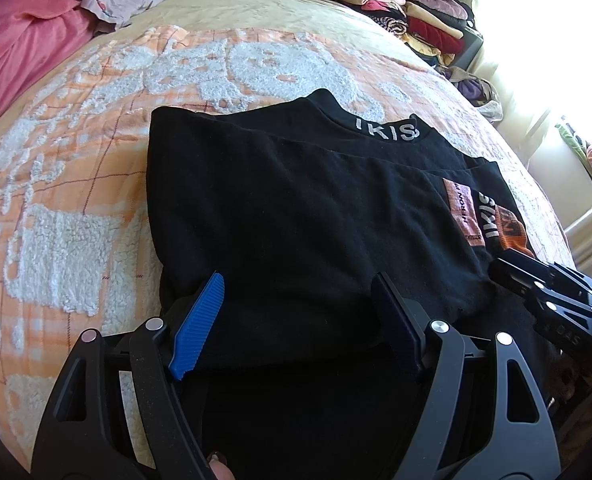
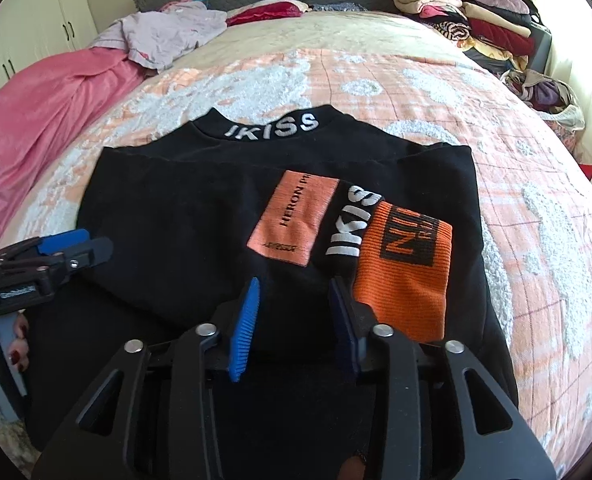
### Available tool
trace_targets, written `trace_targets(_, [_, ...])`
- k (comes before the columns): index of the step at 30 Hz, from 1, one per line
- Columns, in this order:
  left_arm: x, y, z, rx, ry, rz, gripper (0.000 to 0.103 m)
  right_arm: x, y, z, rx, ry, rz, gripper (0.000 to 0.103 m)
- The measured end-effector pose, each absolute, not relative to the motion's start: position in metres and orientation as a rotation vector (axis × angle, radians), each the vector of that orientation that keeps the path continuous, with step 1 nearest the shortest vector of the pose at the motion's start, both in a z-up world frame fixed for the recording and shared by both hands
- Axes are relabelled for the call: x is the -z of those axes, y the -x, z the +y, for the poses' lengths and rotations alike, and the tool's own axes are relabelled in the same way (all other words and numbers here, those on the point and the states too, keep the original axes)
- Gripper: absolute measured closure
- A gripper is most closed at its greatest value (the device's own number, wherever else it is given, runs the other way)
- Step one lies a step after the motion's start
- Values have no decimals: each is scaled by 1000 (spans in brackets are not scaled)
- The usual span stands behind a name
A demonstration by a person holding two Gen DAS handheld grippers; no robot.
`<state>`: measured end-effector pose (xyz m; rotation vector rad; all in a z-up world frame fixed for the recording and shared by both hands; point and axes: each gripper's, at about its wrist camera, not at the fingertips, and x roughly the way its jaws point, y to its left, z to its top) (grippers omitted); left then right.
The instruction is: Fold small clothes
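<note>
Both grippers are held tilted downward over the near edge of a black sweatshirt (image 2: 168, 220), which is laid flat on the bed (image 2: 415, 92) with its sleeves folded over the body. The left gripper (image 1: 296, 320) is kept with its fingers wide apart, and black cloth is seen between the blue pads (image 1: 196, 328), but no pressing on it can be seen. In the right wrist view, a hand (image 2: 0, 344) is seen around the grey handle of this gripper. The right gripper (image 2: 296, 316) is held just beside the orange cuff (image 2: 403, 276), its fingers moderately apart with black cloth between them; whether it is pinched cannot be told. The collar marked "IKISS" (image 2: 272, 126) is turned to the far side. A stack of folded clothes (image 2: 467, 12) is placed on a dark stand by the bed's far right corner.
</note>
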<state>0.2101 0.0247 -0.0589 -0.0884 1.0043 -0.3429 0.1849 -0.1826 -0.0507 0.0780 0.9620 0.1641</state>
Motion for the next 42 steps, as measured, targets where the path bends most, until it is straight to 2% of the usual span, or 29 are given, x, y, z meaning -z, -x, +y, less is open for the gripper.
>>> trace_targets(13, [50,-195,27,324,78,999,34,52,-174,-177,-165,-109,978,61])
trace_targets(20, [46,-189,29,320,81,993,34,45,-165,-180,-162,-124,960,51])
trace_targets(24, [43,-186,30,320,93,988,34,40,-162,-180,-157,-129,952,49])
trace_targets(26, [41,-184,32,325,104,984,32,36,-159,-181,-157,-139,940,43])
trace_targets(28, [38,-182,32,330,114,982,31,32,-156,-183,-154,-148,932,42])
trace_targets(31, [34,-178,32,332,114,974,30,27,-152,-184,-146,-149,916,31])
trace_targets(33, [33,-176,33,337,119,972,29,24,-150,-185,-147,-157,910,31])
trace_targets(35, [31,-173,33,339,117,968,27,20,-147,-185,-143,-163,902,21])
trace_targets(40, [24,-167,35,331,117,952,22,13,-142,-186,-131,-167,882,10])
trace_targets(41, [23,-166,35,329,117,948,20,11,-141,-186,-134,-175,878,9])
trace_targets(42, [21,-165,36,327,116,943,13,9,-140,-187,-135,-179,876,9])
